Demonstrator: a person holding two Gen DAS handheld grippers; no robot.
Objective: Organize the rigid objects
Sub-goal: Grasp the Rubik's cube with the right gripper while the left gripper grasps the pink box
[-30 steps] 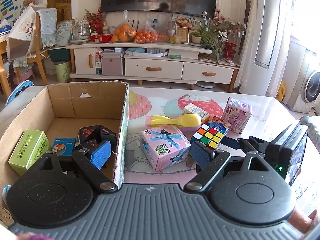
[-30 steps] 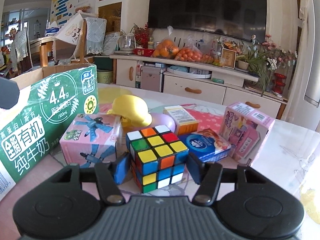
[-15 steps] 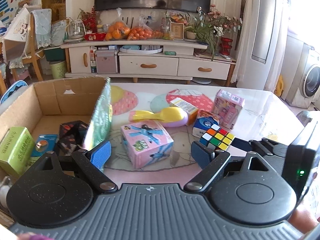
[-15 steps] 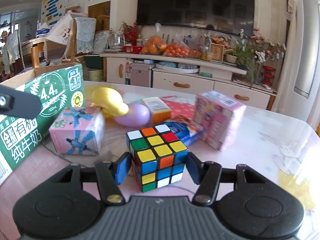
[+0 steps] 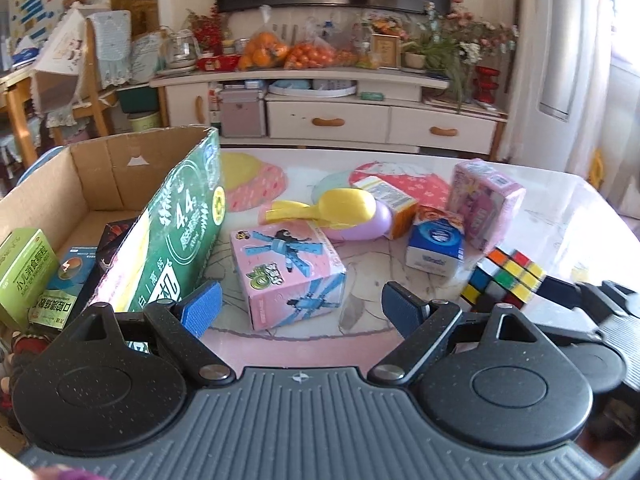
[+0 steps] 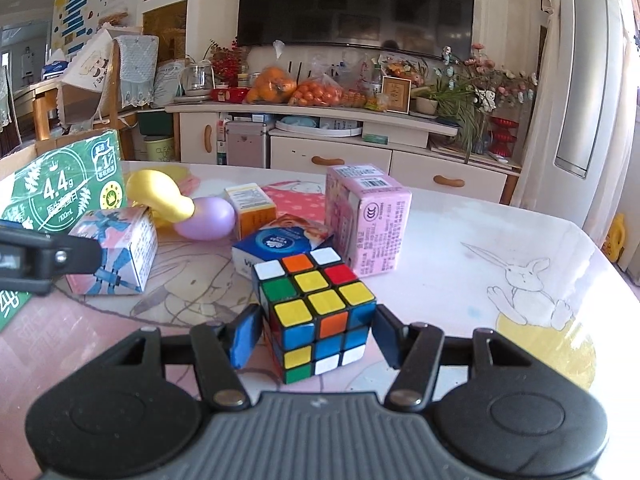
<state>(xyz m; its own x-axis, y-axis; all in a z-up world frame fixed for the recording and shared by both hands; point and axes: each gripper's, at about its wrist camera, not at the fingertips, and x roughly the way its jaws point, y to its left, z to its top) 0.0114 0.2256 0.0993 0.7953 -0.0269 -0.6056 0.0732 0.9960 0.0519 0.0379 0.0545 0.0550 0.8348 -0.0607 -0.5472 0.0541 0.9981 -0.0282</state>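
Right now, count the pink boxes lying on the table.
2: a pink cardboard box with a blue figure near the green carton; a taller pink box behind the cube.

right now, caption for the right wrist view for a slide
Right claw shut on the puzzle cube above the pink table, small boxes and the green milk carton behind.

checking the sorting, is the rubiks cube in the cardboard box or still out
Out. The rubiks cube sits between the right gripper pads over the table, apart from the cardboard box.
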